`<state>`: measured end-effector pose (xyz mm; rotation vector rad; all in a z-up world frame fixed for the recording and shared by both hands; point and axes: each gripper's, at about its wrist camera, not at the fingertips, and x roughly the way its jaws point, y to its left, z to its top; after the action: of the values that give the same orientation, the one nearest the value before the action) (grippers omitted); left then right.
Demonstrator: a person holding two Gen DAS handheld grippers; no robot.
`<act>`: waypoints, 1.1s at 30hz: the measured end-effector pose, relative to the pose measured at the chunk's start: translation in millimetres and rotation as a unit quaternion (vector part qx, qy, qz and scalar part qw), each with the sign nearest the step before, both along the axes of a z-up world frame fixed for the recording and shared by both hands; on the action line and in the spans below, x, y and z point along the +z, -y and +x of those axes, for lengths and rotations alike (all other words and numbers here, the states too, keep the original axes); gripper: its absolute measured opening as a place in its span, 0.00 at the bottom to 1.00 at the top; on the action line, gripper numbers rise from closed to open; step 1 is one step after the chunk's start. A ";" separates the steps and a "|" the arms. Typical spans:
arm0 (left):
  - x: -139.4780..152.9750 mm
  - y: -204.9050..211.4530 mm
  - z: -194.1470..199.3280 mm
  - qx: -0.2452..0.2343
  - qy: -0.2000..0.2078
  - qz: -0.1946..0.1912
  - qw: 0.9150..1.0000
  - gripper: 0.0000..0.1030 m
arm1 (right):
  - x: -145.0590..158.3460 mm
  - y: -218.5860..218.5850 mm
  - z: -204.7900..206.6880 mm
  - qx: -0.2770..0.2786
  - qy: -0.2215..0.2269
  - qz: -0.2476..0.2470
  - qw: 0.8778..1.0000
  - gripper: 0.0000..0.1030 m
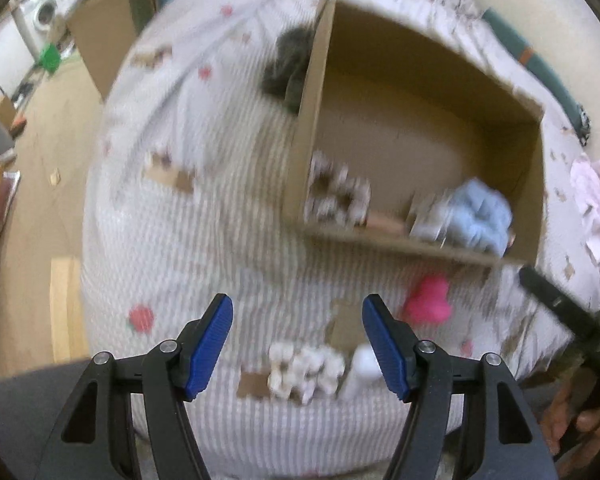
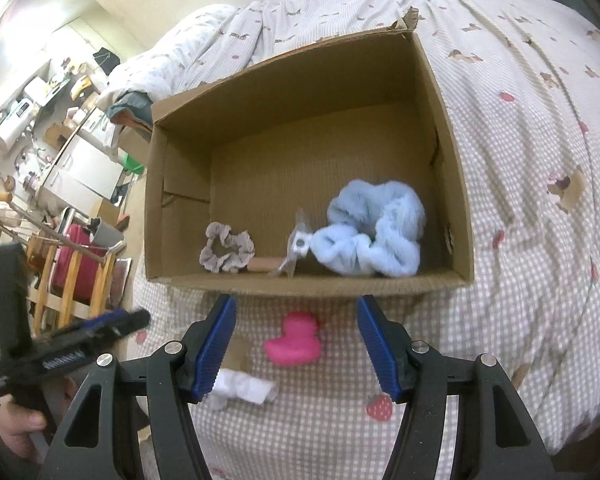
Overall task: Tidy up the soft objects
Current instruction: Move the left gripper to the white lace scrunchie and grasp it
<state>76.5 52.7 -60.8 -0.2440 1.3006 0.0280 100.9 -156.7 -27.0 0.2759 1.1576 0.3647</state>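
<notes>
An open cardboard box [image 2: 446, 148] lies on the checked bedspread [image 2: 520, 200]. Inside it are a fluffy light blue scrunchie [image 2: 374, 232], a small grey scrunchie [image 2: 226, 250] and a clear packet [image 2: 296, 246]. A pink toy duck [image 2: 294, 344] lies on the bed in front of the box, between my right gripper's [image 2: 296, 344] open fingers. A white soft piece [image 2: 242, 388] lies near the left finger. My left gripper [image 1: 298, 344] is open above a white fluffy scrunchie [image 1: 306, 370]. The box [image 1: 312, 92], blue scrunchie [image 1: 480, 212] and duck [image 1: 428, 300] also show there, blurred.
A dark grey soft object [image 1: 286, 66] lies on the bed left of the box. A crumpled pale pink cloth [image 1: 598, 208] lies at the right. The bed edge drops to the floor [image 1: 48, 128] on the left, with cluttered furniture [image 2: 60, 152] beyond.
</notes>
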 end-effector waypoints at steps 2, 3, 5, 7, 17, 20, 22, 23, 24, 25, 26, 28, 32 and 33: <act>-18.2 1.8 -5.3 -0.001 -0.038 -0.008 0.999 0.62 | 0.5 1.9 -3.4 -0.002 -0.001 0.002 1.000 0.64; -26.5 2.2 -7.6 0.000 -0.055 -0.015 0.998 0.62 | 0.5 2.1 -4.3 -0.002 -0.001 0.002 1.000 0.64; -44.2 1.9 -10.2 0.004 -0.089 -0.038 0.995 0.62 | 0.2 3.7 -5.9 -0.004 -0.002 0.000 1.000 0.64; -56.5 3.5 -10.5 0.007 -0.109 -0.044 0.993 0.59 | -0.4 6.0 -8.6 -0.005 -0.003 -0.001 1.000 0.64; -69.7 19.9 -10.9 -0.017 -0.116 -0.028 0.993 0.18 | -2.3 12.4 -6.5 -0.014 -0.012 -0.001 1.000 0.64; -60.9 20.4 -9.8 -0.023 -0.104 -0.022 0.994 0.15 | -3.2 11.1 -4.7 -0.013 -0.016 0.003 1.000 0.64; -52.2 17.0 -10.6 -0.017 -0.093 -0.021 0.995 0.15 | -4.7 9.9 -3.1 -0.011 -0.020 0.005 1.000 0.64; -46.2 15.1 -11.4 -0.014 -0.083 -0.018 0.996 0.15 | -5.9 9.2 -2.5 -0.010 -0.023 0.007 1.000 0.64; -38.5 12.6 -12.4 -0.009 -0.070 -0.013 0.997 0.15 | -6.9 8.7 -2.1 -0.009 -0.027 0.010 1.000 0.64; -30.9 10.2 -13.9 -0.003 -0.057 -0.011 0.998 0.15 | -8.9 8.1 -1.9 -0.008 -0.032 0.013 0.999 0.64; -22.7 8.2 -15.0 0.001 -0.042 -0.008 0.999 0.15 | -11.8 6.9 -1.6 -0.006 -0.038 0.017 0.999 0.64; -9.5 6.1 -18.0 0.006 -0.018 0.006 1.000 0.15 | -17.3 4.7 -1.7 -0.004 -0.051 0.022 0.998 0.64; 6.3 6.6 -17.5 0.012 0.020 0.028 0.999 0.15 | -31.2 -2.4 0.9 -0.004 -0.077 0.033 0.996 0.64; 7.8 6.2 -16.6 0.013 0.025 0.032 0.999 0.15 | -35.3 -5.3 2.3 -0.003 -0.085 0.034 0.996 0.64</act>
<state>59.9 46.5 -53.0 -0.2055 1.2446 0.0846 103.2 -151.3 -62.3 0.3752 1.3124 0.3810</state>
